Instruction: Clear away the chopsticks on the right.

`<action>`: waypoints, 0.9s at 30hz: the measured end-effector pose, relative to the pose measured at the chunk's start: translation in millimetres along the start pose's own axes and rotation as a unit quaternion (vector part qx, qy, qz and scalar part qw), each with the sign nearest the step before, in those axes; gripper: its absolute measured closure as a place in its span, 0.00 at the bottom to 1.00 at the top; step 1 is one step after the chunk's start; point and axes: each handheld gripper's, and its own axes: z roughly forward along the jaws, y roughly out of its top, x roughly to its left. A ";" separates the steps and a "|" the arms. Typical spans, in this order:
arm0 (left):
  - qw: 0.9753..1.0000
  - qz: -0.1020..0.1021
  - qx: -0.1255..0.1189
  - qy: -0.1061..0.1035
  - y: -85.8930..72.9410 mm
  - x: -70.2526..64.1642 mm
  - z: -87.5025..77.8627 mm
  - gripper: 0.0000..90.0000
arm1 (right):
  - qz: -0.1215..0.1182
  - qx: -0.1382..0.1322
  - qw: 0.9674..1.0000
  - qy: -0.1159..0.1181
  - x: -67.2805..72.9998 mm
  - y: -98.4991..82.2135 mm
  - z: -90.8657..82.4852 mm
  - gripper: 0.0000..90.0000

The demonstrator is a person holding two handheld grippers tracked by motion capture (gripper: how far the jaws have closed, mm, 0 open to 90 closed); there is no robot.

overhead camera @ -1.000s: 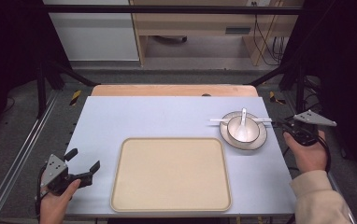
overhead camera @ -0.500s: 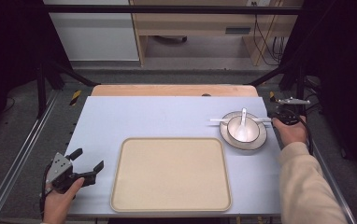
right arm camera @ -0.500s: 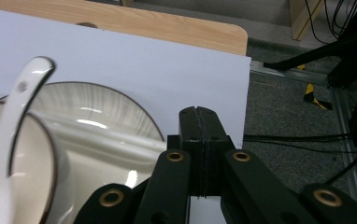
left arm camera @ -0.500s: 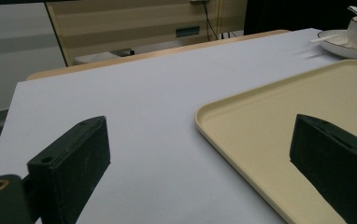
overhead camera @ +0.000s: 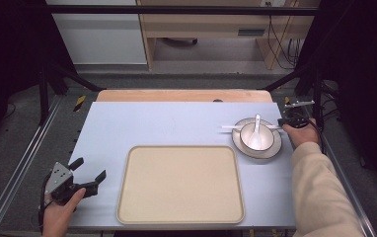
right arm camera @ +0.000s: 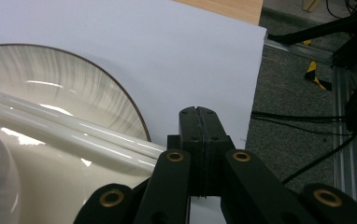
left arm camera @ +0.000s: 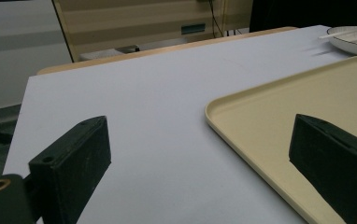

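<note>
Chopsticks [right arm camera: 81,135] just beside right claw [right arm camera: 199,114]

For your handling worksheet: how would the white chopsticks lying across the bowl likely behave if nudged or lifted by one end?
The chopsticks look glossy and smooth, so probably slippery in a grip. They are thin round rods resting across the bowl, so a nudge would likely roll or slide them off onto the plate. They look stiff and light; if ceramic or hard plastic, a fall might chip them.

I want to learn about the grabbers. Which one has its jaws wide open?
The left hand-held gripper, near the tray, has its jaws spread wide. The right hand-held gripper, beside the saucer, has them pressed together.
</note>
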 end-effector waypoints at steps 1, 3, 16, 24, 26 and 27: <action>1.000 0.000 0.000 0.000 0.0 0.0 0.0 0.06 | 0.000 0.000 1.000 0.000 0.0 0.0 0.0 1.00; 1.000 0.005 0.002 -0.001 0.4 -2.1 0.6 0.06 | -0.007 0.008 1.000 0.004 2.1 -1.9 -4.0 1.00; 1.000 0.015 0.004 -0.005 2.2 -7.0 2.3 0.06 | -0.016 0.009 1.000 0.021 11.2 -31.0 -29.8 1.00; 1.000 0.017 0.007 -0.010 2.6 -9.8 6.5 0.06 | -0.013 -0.027 0.999 0.028 14.9 -37.1 -42.2 0.98; 1.000 0.019 0.009 -0.012 2.5 -10.6 7.2 0.06 | -0.019 -0.038 0.998 0.046 17.9 -35.4 -44.7 0.96; 1.000 0.019 0.009 -0.012 2.5 -10.6 7.2 0.06 | -0.019 -0.038 0.998 0.046 17.9 -35.4 -44.7 0.96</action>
